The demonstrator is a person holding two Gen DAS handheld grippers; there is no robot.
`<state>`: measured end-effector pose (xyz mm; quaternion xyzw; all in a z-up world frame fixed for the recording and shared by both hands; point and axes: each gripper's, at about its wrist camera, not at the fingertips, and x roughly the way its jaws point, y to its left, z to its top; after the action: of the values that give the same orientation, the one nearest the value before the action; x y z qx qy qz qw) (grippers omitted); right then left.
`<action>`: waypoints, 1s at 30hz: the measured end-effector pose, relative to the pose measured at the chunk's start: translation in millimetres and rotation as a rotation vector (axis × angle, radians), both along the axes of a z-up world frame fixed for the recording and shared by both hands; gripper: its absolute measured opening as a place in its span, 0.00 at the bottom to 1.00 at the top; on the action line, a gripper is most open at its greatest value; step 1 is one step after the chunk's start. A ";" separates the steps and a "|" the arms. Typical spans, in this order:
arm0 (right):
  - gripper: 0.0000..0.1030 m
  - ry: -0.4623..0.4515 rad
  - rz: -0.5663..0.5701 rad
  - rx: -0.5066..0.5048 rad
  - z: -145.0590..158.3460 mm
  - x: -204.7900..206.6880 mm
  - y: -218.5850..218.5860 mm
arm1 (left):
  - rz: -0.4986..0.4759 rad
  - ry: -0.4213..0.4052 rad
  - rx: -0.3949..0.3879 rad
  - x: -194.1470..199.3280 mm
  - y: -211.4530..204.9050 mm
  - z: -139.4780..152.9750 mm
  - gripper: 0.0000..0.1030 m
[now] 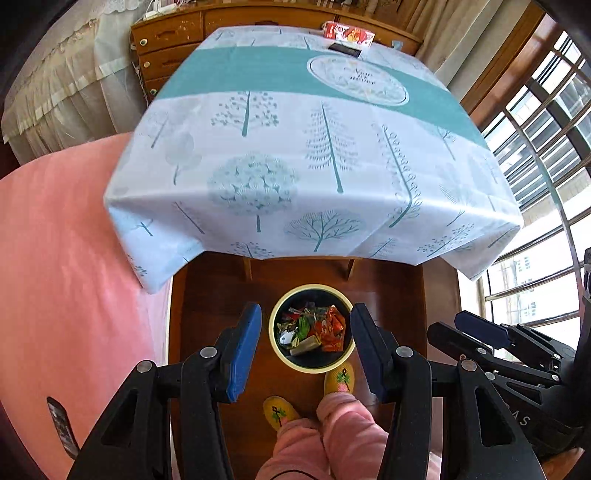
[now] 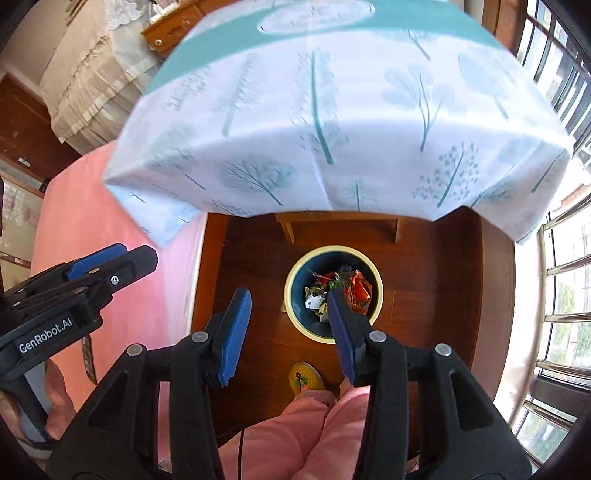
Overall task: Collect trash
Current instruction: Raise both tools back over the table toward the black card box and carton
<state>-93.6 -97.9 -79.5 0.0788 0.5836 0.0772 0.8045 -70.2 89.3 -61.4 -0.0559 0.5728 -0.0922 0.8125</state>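
Two handheld grippers are pointing steeply down over a dark wooden floor (image 1: 391, 284). Nearest the lens, the left gripper (image 1: 306, 345) is holding its two blue-padded fingers (image 1: 242, 350) parted about halfway, with nothing between them; the right gripper (image 2: 284, 332) is doing the same, its two pads (image 2: 234, 332) apart and gripping nothing, though one is crossing in front of the bin in the right wrist view. Each gripper is also showing at the edge of the other's camera. Below them, a person in pink trousers (image 1: 332, 435) is standing in two yellow embroidered slippers (image 1: 279, 410), toes just short of a single round waste bin (image 1: 295, 363) with a cream rim and dark inside. The trash (image 1: 314, 328) is lying in that bin: a heap of crumpled wrappers, red, green, silver and gold, too tangled to count. Left of the floor, a pink bedspread (image 1: 66, 266) is spreading out, with one dark, narrow, remote-like object (image 1: 61, 424) lying on it. Beyond the bin, one table is standing under a white cloth (image 1: 295, 147) printed with teal trees and crossed by one teal band. At its far edge, one red printed packet (image 1: 347, 34) is sitting beside one dark flat object (image 1: 344, 49). Behind are a wooden chest of drawers (image 1: 166, 44) and, at right, barred windows (image 1: 546, 184).
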 end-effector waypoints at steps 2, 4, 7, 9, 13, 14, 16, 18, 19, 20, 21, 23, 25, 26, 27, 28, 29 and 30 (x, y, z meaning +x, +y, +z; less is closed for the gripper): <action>0.39 -0.039 0.004 0.000 26.0 -0.8 6.9 | -0.009 -0.033 -0.003 -2.1 8.3 22.5 0.50; 0.39 -0.088 0.004 -0.004 52.3 -0.5 15.6 | -0.019 -0.062 -0.007 -3.6 14.8 44.0 0.50; 0.39 -0.167 0.002 -0.011 86.9 -0.2 24.3 | -0.026 -0.109 -0.007 -2.7 22.4 70.8 0.50; 0.39 -0.215 0.003 -0.015 109.3 0.9 29.3 | -0.024 -0.137 -0.014 1.2 25.9 84.5 0.50; 0.39 -0.286 -0.001 -0.020 141.9 3.5 37.6 | -0.026 -0.194 -0.021 6.5 32.1 110.6 0.50; 0.39 -0.297 -0.002 -0.019 148.3 3.6 38.8 | -0.027 -0.207 -0.021 7.4 34.1 118.4 0.50; 0.39 -0.316 -0.002 -0.018 160.5 4.4 41.9 | -0.026 -0.228 -0.022 10.5 38.1 130.0 0.50; 0.39 -0.331 0.002 -0.022 171.5 6.7 44.0 | -0.025 -0.244 -0.026 11.8 40.8 139.5 0.50; 0.39 -0.338 0.005 -0.023 175.9 8.2 45.3 | -0.025 -0.252 -0.026 12.4 41.3 143.5 0.50; 0.39 -0.347 0.006 -0.025 180.4 9.1 46.2 | -0.025 -0.257 -0.026 13.7 42.2 146.0 0.50; 0.39 -0.354 0.009 -0.029 182.6 10.5 47.0 | -0.024 -0.262 -0.025 15.0 43.1 148.7 0.50; 0.39 -0.364 0.017 -0.036 183.6 14.4 48.2 | -0.018 -0.266 -0.024 18.9 44.6 152.9 0.50; 0.39 -0.371 0.019 -0.037 187.3 19.1 46.5 | -0.010 -0.266 -0.026 25.2 45.4 155.8 0.50; 0.39 -0.374 0.018 -0.035 187.1 21.4 44.7 | -0.007 -0.267 -0.028 29.1 45.0 155.2 0.50; 0.39 -0.379 0.018 -0.033 189.4 25.6 42.8 | -0.005 -0.268 -0.027 33.5 44.6 156.7 0.50; 0.39 -0.383 0.020 -0.035 189.0 31.4 40.3 | -0.003 -0.271 -0.024 38.5 43.6 157.9 0.50; 0.39 -0.387 0.023 -0.038 187.7 37.4 37.8 | -0.001 -0.275 -0.020 44.5 41.1 158.2 0.50; 0.39 -0.392 0.028 -0.041 188.8 44.0 35.5 | 0.003 -0.279 -0.018 51.3 39.2 159.0 0.50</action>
<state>-49.6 -62.4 109.3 0.0377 0.4185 0.0901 0.9030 -18.9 128.5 97.6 -0.0506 0.4533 -0.1032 0.8839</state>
